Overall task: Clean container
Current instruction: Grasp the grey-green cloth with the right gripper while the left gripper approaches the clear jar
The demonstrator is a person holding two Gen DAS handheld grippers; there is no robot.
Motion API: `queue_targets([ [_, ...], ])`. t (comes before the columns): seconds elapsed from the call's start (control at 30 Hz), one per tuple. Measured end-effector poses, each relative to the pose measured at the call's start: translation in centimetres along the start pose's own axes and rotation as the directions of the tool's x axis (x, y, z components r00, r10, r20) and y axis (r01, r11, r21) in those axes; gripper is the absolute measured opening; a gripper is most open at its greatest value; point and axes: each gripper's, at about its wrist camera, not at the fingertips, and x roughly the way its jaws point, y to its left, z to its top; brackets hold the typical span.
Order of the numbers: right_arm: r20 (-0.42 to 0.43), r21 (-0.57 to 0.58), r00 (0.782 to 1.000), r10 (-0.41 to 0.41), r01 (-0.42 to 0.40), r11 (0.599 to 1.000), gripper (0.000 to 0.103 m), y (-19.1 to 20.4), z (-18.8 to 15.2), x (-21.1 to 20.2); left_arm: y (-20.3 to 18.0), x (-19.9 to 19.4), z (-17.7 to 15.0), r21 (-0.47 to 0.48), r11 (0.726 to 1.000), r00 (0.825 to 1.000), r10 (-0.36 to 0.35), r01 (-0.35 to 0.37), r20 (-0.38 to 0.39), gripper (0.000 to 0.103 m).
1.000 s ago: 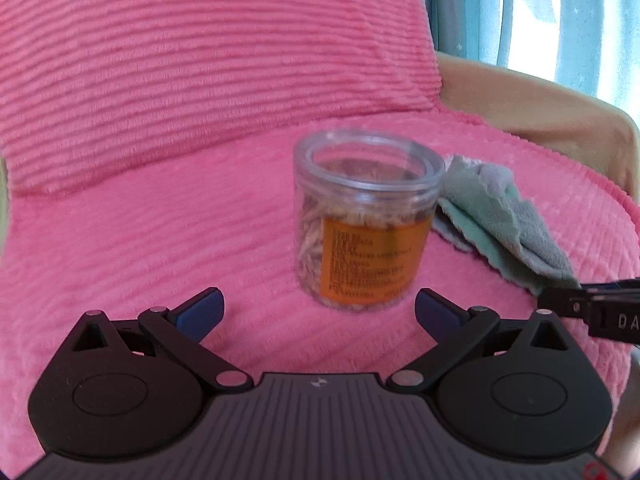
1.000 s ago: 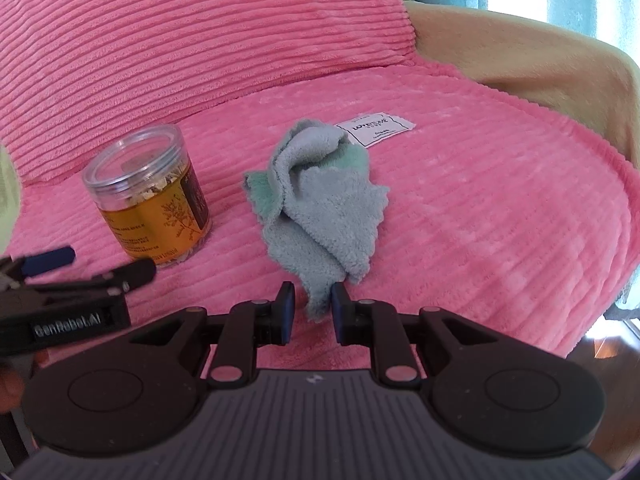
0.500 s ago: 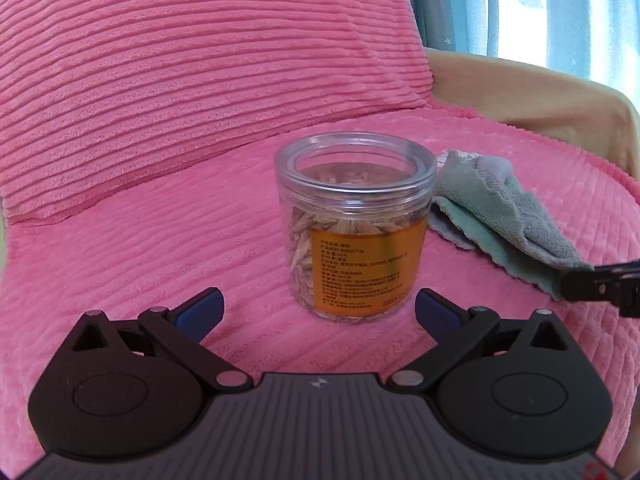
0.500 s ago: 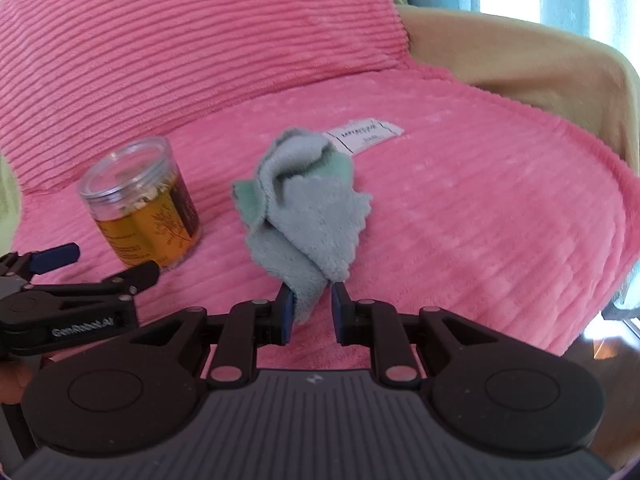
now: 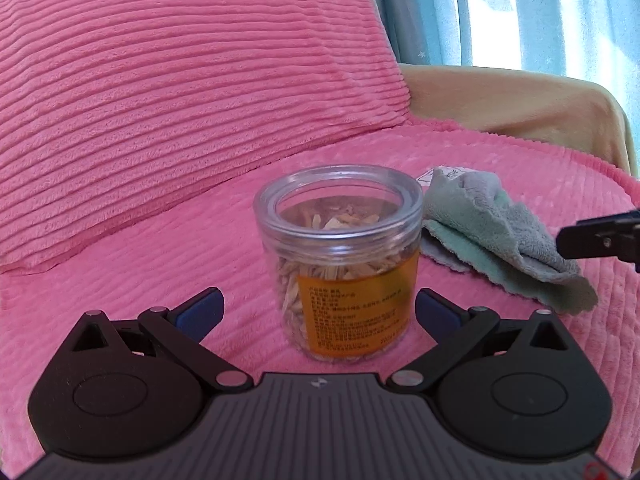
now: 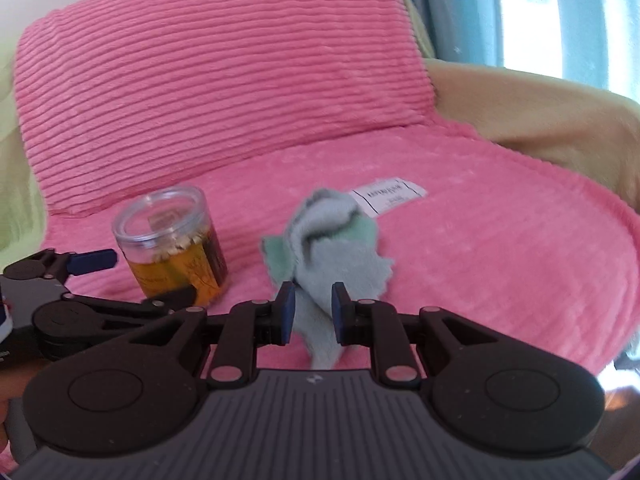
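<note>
A: Left side of the frame?
B: The left gripper (image 5: 318, 314) spread wide, the jar (image 5: 340, 256) upright between its fingers at centre, untouched.
A: And right?
B: The right gripper (image 6: 313, 312), narrowed, has the grey-green cloth (image 6: 332, 256) between its pads, centre frame; contact unclear.

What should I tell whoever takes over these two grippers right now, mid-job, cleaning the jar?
Left gripper: open, fingers either side of the jar, not yet closed on it.
Right gripper: fingers narrowly apart around a fold of the grey-green cloth; whether it is truly gripped cannot be told.
Jar stands upright on the pink cushion, lid on, cloth lying to its right.
Done: both grippers lined up.
Left: close on the jar, lift the cloth, wipe the jar.
</note>
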Motion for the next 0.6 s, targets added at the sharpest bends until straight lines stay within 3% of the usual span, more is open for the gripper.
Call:
queue_targets([
  [0.3,-0.005,-0.052,1.0,0.002,-0.002,0.999,0.016,-0.2,1.0,2.5,-0.2,1.7,0.3,0.001,1.0,1.0,-0.018,0.018,-0.013,0.102],
  [0.6,-0.017,-0.105,0.998,0.055,-0.056,0.993,0.016,0.7,1.3,4.2,0.4,2.4,0.2,-0.021,0.999,0.999,-0.031,0.03,-0.027,0.102],
])
